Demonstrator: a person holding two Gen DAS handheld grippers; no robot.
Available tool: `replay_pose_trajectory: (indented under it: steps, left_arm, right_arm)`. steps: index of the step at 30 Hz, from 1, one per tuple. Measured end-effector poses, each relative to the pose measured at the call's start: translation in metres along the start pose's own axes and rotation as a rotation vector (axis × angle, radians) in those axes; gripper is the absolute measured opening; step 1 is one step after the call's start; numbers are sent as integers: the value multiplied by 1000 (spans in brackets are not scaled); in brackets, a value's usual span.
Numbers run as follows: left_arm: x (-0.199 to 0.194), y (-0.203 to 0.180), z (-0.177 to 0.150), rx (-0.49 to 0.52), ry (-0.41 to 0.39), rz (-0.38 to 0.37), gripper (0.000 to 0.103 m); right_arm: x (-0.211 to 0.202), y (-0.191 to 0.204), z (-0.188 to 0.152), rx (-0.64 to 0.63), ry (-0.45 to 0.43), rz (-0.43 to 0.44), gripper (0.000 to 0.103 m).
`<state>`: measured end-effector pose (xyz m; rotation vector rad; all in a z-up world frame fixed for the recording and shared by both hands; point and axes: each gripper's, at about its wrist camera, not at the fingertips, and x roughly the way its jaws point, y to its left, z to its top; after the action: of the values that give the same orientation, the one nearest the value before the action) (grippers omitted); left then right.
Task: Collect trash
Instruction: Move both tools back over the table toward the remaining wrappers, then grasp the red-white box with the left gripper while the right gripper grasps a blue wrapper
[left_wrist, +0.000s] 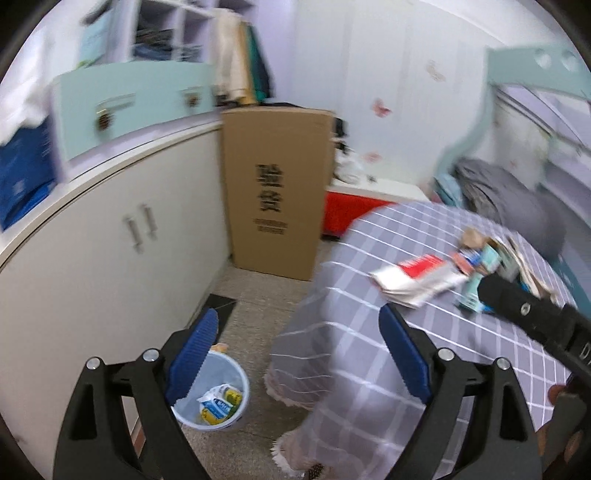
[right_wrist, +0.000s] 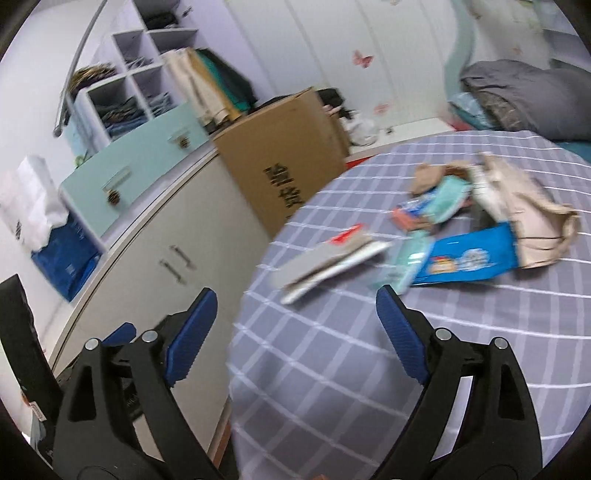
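Observation:
A pile of trash lies on the round table with the purple checked cloth (right_wrist: 332, 369): a red and white flat packet (right_wrist: 332, 258), a blue snack wrapper (right_wrist: 469, 260), a teal wrapper (right_wrist: 443, 199) and a crumpled brown paper bag (right_wrist: 524, 214). In the left wrist view the same pile (left_wrist: 424, 280) lies at right. A white bin (left_wrist: 236, 402) stands on the floor below, with a yellow and blue wrapper (left_wrist: 218, 402) inside. My left gripper (left_wrist: 295, 354) is open and empty, above the bin and table edge. My right gripper (right_wrist: 295, 332) is open and empty, short of the pile.
A tall cardboard box (left_wrist: 273, 192) stands on the floor behind the table, next to a white cabinet (left_wrist: 110, 258). A red box (left_wrist: 347, 214) sits behind it. A bed with grey bedding (right_wrist: 524, 96) is at the far right. The right gripper's body (left_wrist: 524, 306) crosses the left view.

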<state>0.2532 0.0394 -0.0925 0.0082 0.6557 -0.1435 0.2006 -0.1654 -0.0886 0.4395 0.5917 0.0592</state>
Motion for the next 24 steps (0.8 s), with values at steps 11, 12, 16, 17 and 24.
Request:
replay_pose_trajectory:
  steps: [11,12,16,17,24]
  left_arm:
    - [46,-98,0,346,26,-24,87]
    - [50,-103,1,365,32,-20,87]
    - [63,-109,6,380,44,-4,87]
    - [65,-110,7,372,47,-11,86]
    - [76,-119,11,366,85,-61,41]
  right_arm:
    - [-17,-93,-2,214,-16,-28,89]
    - [-16,-96,-2,221,-10,-29,89]
    - [-9,-113,3,266,23,-24,82]
    - [-7,-114,4,270,26,-23,81]
    - [23,-129,14,344,85,22,47]
